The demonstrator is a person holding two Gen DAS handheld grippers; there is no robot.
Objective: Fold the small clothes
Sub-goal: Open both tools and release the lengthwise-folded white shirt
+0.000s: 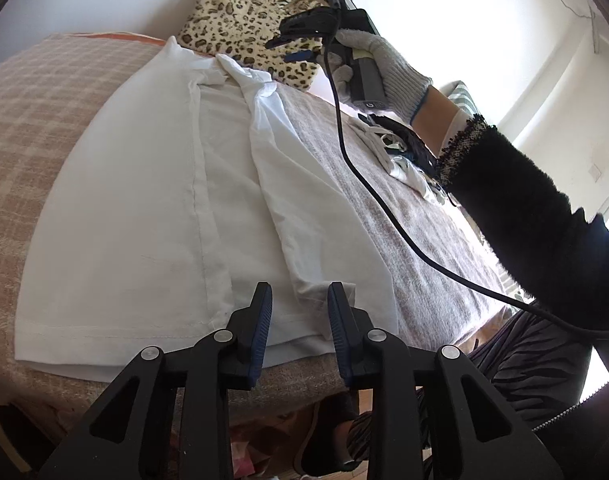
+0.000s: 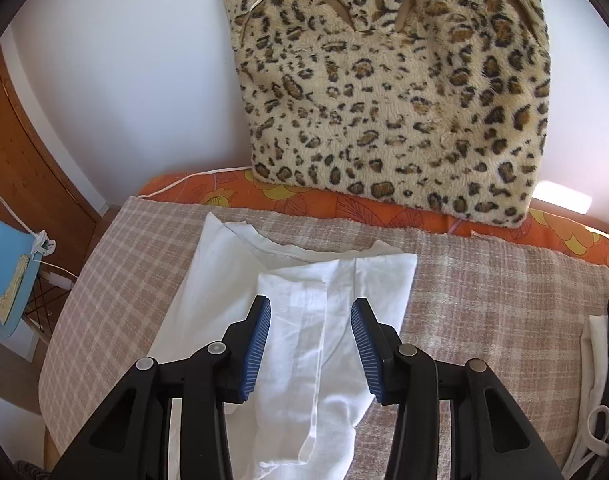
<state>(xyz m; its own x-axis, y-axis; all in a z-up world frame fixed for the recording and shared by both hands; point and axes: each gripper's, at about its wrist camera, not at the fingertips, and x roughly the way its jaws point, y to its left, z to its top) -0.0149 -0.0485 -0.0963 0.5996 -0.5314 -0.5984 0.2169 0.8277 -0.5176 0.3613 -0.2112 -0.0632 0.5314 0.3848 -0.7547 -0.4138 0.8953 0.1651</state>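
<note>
A white garment [image 1: 152,208] lies flat on the checked beige cover [image 1: 44,112], both long sides folded inward. My left gripper [image 1: 300,300] stands open just above its near hem, with the folded right edge showing between the fingers and nothing pinched. In the right wrist view my right gripper [image 2: 310,316] hovers open over the garment's [image 2: 304,360] collar end, where a folded flap lies flat. From the left wrist view a gloved hand [image 1: 384,64] holds the right gripper [image 1: 292,46] above the far end of the garment.
A leopard-print cushion [image 2: 404,100] leans on the wall behind an orange floral edge [image 2: 344,200]. A pile of other clothes [image 1: 400,152] lies to the right. A black cable [image 1: 364,184] hangs across the cover. A blue chair [image 2: 4,264] stands left of the surface.
</note>
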